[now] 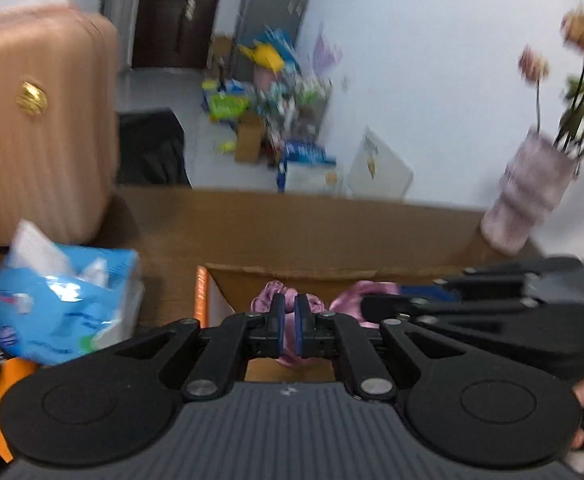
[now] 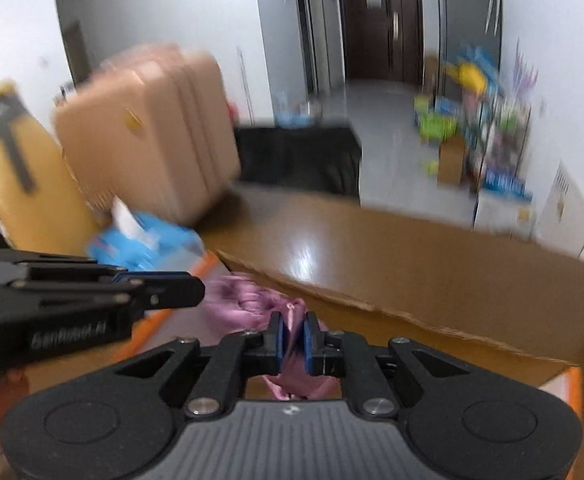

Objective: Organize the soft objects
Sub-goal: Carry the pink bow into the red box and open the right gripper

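Blue pads of the left tool (image 1: 290, 322) pinch pink cloth (image 1: 287, 330) above an open cardboard box (image 1: 332, 276). Likewise, the right tool (image 2: 292, 338) clamps the same pink cloth, which bunches leftward from it; its long axis is unclear. Only the left view shows a vase of flowers (image 1: 532, 192) far right on the counter (image 1: 292, 220); only the right shows a yellow bag (image 2: 15, 168) far left.

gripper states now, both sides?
Left gripper: closed on the crumpled pink satin cloth.
Right gripper: closed on the same pink cloth, over the open cardboard box.
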A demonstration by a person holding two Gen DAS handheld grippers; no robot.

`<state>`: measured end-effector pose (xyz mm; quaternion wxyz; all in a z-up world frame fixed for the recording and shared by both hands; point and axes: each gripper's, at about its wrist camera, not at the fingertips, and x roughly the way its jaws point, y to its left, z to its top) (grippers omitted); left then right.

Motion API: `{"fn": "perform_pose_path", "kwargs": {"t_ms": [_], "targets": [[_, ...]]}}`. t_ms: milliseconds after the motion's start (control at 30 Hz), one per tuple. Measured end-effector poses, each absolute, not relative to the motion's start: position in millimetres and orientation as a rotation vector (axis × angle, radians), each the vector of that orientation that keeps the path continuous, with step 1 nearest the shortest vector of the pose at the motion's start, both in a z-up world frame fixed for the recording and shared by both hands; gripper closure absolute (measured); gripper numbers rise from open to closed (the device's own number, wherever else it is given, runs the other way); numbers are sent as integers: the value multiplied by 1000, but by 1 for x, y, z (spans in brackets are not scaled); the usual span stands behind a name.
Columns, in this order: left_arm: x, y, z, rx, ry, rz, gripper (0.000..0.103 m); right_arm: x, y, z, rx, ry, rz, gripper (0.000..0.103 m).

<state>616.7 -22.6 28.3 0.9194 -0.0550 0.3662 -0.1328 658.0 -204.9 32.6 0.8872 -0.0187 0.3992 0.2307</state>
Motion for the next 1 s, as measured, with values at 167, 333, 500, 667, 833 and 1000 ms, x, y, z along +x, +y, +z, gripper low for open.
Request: {"fn": "perform_pose_path", "kwargs": {"t_ms": [167, 333, 500, 667, 833, 1000], "targets": [[629, -29, 7, -76, 789, -228, 95, 675, -191, 7, -72, 900, 471, 69], [604, -22, 35, -46, 750, -214, 94, 647, -207, 42, -55, 835, 464, 56], [542, -10, 97, 3, 656, -196, 66, 581, -241, 111, -84, 721, 409, 44], [465, 4, 150, 58, 529, -157, 30, 508, -277, 171, -120, 612, 341, 25], [406, 6, 179, 93, 461, -138, 20, 444, -303, 200, -114, 547, 286, 17], [357, 7, 183, 90, 415, -123, 17, 385, -308, 202, -76, 486, 275, 17]]}}
